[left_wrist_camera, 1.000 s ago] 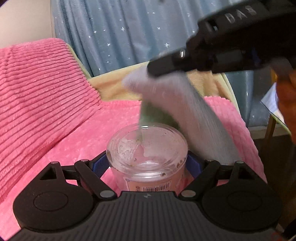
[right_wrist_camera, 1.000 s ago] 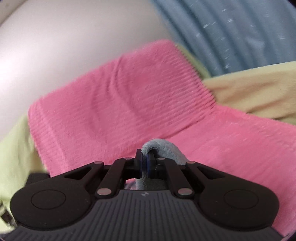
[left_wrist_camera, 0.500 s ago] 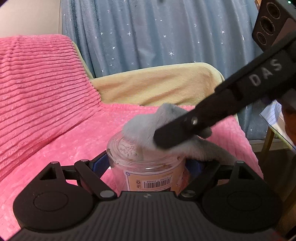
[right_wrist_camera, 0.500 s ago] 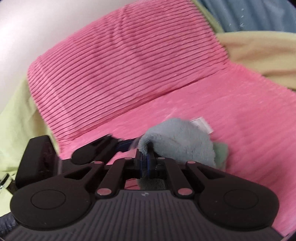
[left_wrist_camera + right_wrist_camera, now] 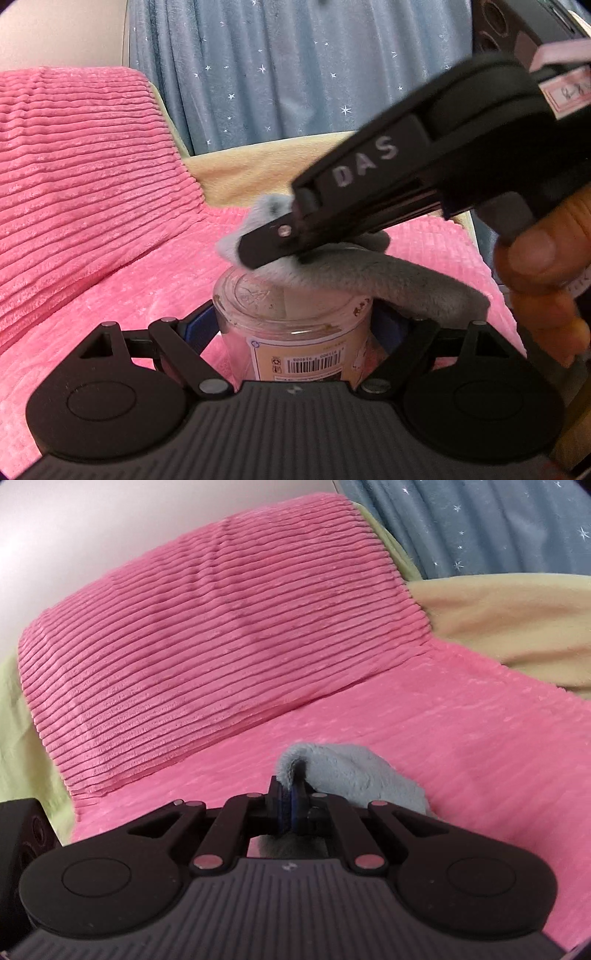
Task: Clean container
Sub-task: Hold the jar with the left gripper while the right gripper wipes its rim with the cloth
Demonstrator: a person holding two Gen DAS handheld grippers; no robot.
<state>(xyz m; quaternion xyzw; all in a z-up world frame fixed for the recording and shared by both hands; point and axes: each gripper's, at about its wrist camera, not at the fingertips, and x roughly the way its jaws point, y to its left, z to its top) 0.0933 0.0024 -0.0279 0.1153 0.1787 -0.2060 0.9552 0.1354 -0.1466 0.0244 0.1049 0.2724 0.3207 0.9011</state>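
Observation:
A small clear glass jar (image 5: 295, 325) with a barcode label and brown smears near its rim stands upright between the fingers of my left gripper (image 5: 295, 321), which is shut on it. My right gripper (image 5: 273, 240) comes in from the upper right, just above the jar's mouth, shut on a grey-blue cloth (image 5: 354, 273). The cloth drapes over the jar's right rim. In the right wrist view the cloth (image 5: 347, 775) bulges out past the closed right gripper (image 5: 291, 801); the jar is hidden there.
A pink ribbed blanket (image 5: 92, 177) covers the seat and backrest behind the jar. A yellow cover (image 5: 258, 166) and a blue starred curtain (image 5: 295, 66) lie farther back. A bare hand (image 5: 543, 280) holds the right gripper.
The right gripper lifted the cloth out of the jar, then swung it across above the jar's mouth. The jar has stayed in the left gripper.

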